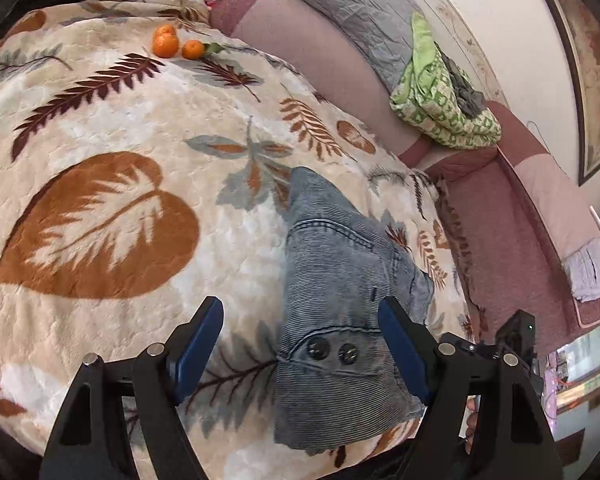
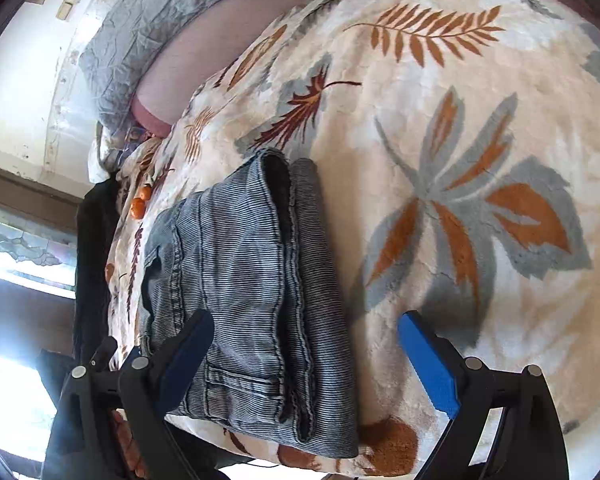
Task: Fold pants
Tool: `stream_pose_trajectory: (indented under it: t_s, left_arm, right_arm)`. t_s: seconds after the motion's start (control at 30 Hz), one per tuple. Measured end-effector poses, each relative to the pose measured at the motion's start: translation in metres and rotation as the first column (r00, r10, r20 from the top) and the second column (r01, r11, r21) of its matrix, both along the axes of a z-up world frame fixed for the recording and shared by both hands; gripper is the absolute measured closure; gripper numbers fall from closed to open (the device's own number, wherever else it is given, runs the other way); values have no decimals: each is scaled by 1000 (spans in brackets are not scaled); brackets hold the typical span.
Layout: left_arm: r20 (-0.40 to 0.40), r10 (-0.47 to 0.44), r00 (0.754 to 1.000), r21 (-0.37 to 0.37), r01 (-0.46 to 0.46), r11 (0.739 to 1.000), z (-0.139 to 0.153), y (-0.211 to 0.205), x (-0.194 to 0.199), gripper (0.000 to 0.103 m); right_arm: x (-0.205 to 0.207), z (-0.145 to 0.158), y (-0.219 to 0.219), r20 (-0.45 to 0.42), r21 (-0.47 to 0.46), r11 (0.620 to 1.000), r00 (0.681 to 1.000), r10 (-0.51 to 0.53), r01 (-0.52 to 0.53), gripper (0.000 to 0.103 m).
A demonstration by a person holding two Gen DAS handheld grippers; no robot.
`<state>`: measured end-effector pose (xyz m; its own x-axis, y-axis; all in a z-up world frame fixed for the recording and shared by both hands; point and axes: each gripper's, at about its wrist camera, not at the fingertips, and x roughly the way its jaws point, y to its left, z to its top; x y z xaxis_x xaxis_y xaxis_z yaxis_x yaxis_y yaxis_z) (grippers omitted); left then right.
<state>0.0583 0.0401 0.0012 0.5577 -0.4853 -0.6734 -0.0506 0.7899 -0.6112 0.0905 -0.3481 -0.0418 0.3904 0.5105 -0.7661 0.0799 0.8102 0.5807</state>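
Note:
The blue-grey denim pants [image 1: 340,300] lie folded in a compact stack on the leaf-patterned blanket [image 1: 120,140], waistband with two dark buttons [image 1: 332,350] toward me. My left gripper [image 1: 300,344] is open above the pants' near end, holding nothing. In the right wrist view the folded pants [image 2: 252,300] lie in layers with the hems on top. My right gripper [image 2: 304,356] is open above their near edge, its left finger [image 2: 188,352] over the denim and its right finger [image 2: 428,364] over the blanket.
Three small oranges [image 1: 172,44] lie on the blanket at the far side. A pink bed surface [image 1: 320,60], a grey quilt [image 1: 340,4] and a green patterned cloth [image 1: 440,96] lie beyond. A second gripper's black body [image 1: 516,336] shows at the right.

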Motion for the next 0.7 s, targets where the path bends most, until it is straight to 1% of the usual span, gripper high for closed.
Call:
stream_pose_trajectory:
  t_s: [0.07,0.17,0.2,0.27,0.3,0.33,0.37,0.4,0.43,0.47,0.5,0.53,0.57,0.6,0.63,0.7]
  left_arm:
    - [-22,-55,998,15,55,998,-2,-11,19,22]
    - [-123,-92,988,0,92,996,-19,-23,41,22]
    - [-138,-107,985,-10,106,994,-24,-27,44,22]
    - [-146,-139,979,2,141,990,-26,-39,45,22]
    - [-137,-165,977,4,167,986,-26,-46,43,22]
    - [-130,-192,973,12,195,981,-26,-52,42,22]
    - [-129,-202,971,52,210,976,-26,-59,42,22]
    - [-144,-211,967,83,224,971,-30,-65,43,25]
    - [-158,-213,964,101,230,968,-34,-68,44,32]
    - [-155,-202,967,125,222,967,-35,-69,44,35]
    - [-151,-198,969,148,220,964,-33,-71,42,41]
    - [-140,-201,970,175,224,959,-30,-74,40,50]
    - [-118,-210,971,207,231,951,-24,-78,36,55]
    - [-93,-219,971,250,236,939,-17,-82,31,64]
    - [-67,-226,972,296,236,926,-10,-87,25,69]
    - [-27,-239,971,353,233,906,2,-93,16,72]
  right_arm:
    - [10,-1,6,-4,-38,999,1000,9,-9,7]
    - [22,-1,14,0,-32,999,1000,22,-22,7]
    - [23,-1,19,0,-34,999,999,34,-34,7]
    - [22,1,28,11,-43,997,997,70,-70,9]
    - [21,0,32,10,-26,995,996,93,-92,15]
    - [20,-3,35,1,-39,994,994,105,-105,22]
    - [20,-4,37,5,-76,991,994,112,-111,24]
    - [22,-8,39,-4,-108,987,993,120,-120,32]
    - [23,-11,38,-11,-116,986,993,116,-116,41]
    - [23,-12,36,-14,-116,986,993,118,-119,43]
    - [22,-10,35,-12,-130,984,992,124,-125,50]
    - [21,-8,34,-8,-146,981,992,128,-127,66]
    - [19,-6,33,3,-142,981,991,136,-134,72]
    - [15,-2,36,21,-159,977,989,144,-139,79]
    - [12,3,43,41,-191,970,986,162,-152,85]
    - [4,13,54,83,-238,958,979,187,-163,87]
